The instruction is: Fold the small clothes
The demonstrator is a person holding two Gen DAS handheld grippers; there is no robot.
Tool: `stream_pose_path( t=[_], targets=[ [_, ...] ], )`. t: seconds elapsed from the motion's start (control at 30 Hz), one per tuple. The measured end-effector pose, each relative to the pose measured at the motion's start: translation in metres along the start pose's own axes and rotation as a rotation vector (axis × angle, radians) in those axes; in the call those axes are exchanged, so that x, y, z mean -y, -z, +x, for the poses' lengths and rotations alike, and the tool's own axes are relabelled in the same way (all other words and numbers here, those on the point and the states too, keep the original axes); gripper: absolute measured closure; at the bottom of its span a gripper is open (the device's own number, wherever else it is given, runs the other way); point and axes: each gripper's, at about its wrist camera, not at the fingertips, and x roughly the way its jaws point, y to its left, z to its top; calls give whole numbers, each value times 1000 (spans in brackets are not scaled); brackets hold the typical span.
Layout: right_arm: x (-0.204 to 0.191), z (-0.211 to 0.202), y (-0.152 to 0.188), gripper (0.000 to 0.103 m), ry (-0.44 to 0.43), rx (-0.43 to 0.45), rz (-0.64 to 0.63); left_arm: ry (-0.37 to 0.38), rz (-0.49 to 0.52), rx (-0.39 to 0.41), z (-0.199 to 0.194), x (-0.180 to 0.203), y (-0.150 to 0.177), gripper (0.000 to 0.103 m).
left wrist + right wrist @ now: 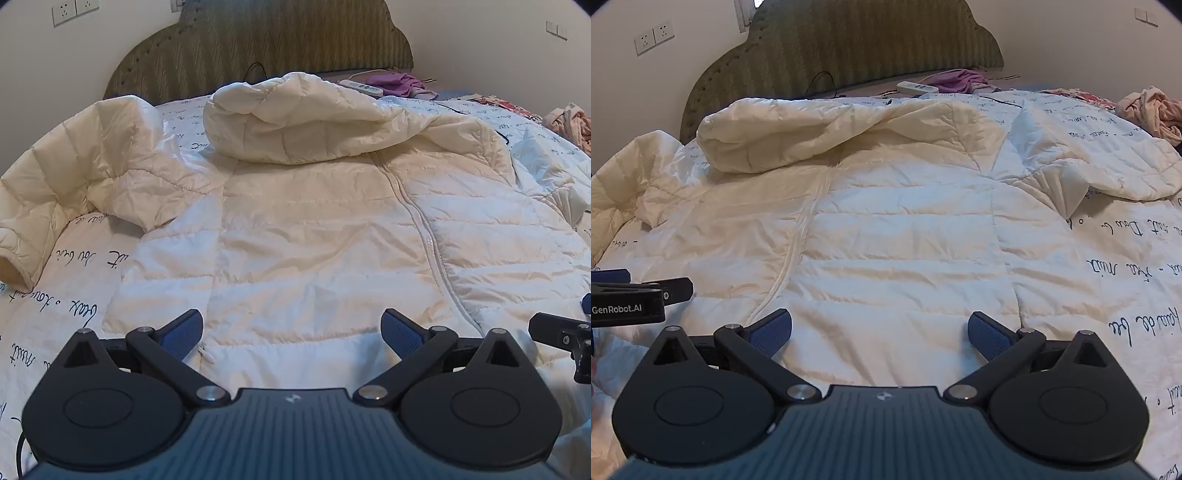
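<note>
Jacket (314, 236) lies flat on the bed (74, 266), zipped, hood up, unfolded.
Left gripper (291, 334) and right gripper (880, 334) hover at its hem, jaws apart, empty; next likely a sleeve (55, 192) grab.

Jacket sleeve (22, 236) cut off left

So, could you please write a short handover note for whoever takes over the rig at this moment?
Left tool: open, empty, over the jacket's bottom hem.
Right tool: open, empty, beside it over the same hem.
White puffer jacket: spread front-up on the bed cover, zipped, hood toward the headboard, both sleeves out to the sides.
Done: jacket laid out.
Left: no fold visible yet; fold the sleeves in, then the body.
</note>
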Motion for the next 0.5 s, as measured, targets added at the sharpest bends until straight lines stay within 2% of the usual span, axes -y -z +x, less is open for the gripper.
stream_pose_path(
  t=[0.5],
  targets=[
    [0, -4, 1, 0, 0, 1, 3, 4, 5, -5, 2, 1, 1, 0]
  ],
)
